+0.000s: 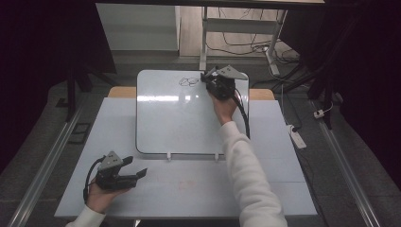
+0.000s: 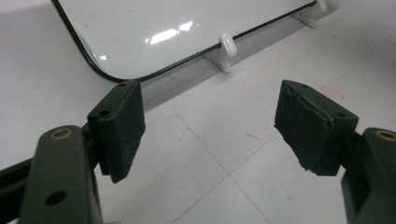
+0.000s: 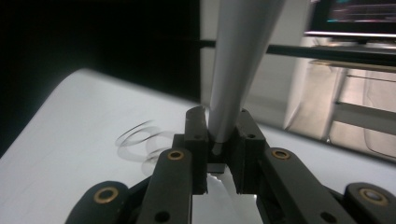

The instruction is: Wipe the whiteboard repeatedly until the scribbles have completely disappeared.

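A person works at a pale table (image 1: 189,189) with 2 hand-held grippers, one busy and one idle. In the upper centre of the high view, the right gripper (image 1: 208,77) reaches over the far edge of a whiteboard (image 1: 175,118) that lies flat on the table, propped at its near edge by 2 small white clips (image 2: 225,44). Its jaws are clenched on a grey marker (image 3: 231,93), which in the right gripper view rises from the lower centre of the frame to the top, gripped near one end, probably so the pen can be steered like a hand-held one. The tip itself is hidden behind the jaws, so contact with the board cannot be confirmed.

Just left of that gripper in the high view sits a dark scribble (image 1: 188,81), a pair of looping ovals; in the right gripper view it appears as blurred rings (image 3: 140,140) at centre left. The loops spell nothing readable, and no brand or label is legible on marker, board or grippers.

At the lower left of the high view, the left gripper (image 1: 138,166) rests in the person's hand on the table, well apart from the drawing. Its jaws stand released with nothing between them, and its pads (image 2: 122,128) frame bare tabletop and the board's near corner in the left gripper view. It appears parked out of the way, ready to steady the board if needed.
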